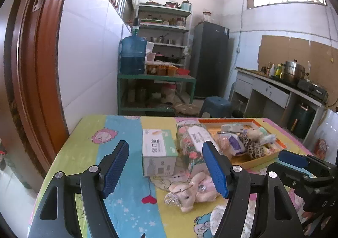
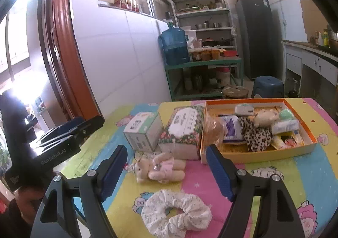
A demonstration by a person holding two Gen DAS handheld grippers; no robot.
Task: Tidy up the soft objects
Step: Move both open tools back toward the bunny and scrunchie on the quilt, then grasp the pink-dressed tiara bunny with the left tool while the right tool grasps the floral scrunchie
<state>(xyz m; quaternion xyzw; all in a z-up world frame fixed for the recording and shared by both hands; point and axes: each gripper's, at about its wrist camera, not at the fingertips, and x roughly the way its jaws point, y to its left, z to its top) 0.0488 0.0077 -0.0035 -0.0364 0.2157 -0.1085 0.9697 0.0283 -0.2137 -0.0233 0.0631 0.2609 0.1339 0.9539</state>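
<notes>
A small pink-dressed plush bear (image 1: pixel 190 193) (image 2: pixel 158 168) lies on the colourful tablecloth in front of both grippers. A white frilly scrunchie (image 2: pixel 175 214) (image 1: pixel 219 217) lies nearer, just below my right gripper (image 2: pixel 166 172), which is open and empty above the cloth. My left gripper (image 1: pixel 166 168) is open too, with nothing between its fingers, and hovers short of the bear. An orange tray (image 2: pixel 259 154) (image 1: pixel 264 156) at the back right holds a leopard-print cloth (image 2: pixel 255 134) (image 1: pixel 253 147), a second plush and several soft packets.
A white-green tissue box (image 1: pixel 158 151) (image 2: pixel 143 132) and a floral tissue pack (image 1: pixel 192 145) (image 2: pixel 183 130) stand behind the bear, left of the tray. A wall and a brown door frame run along the left. Beyond the table are a blue stool (image 1: pixel 217 107), shelves and a counter.
</notes>
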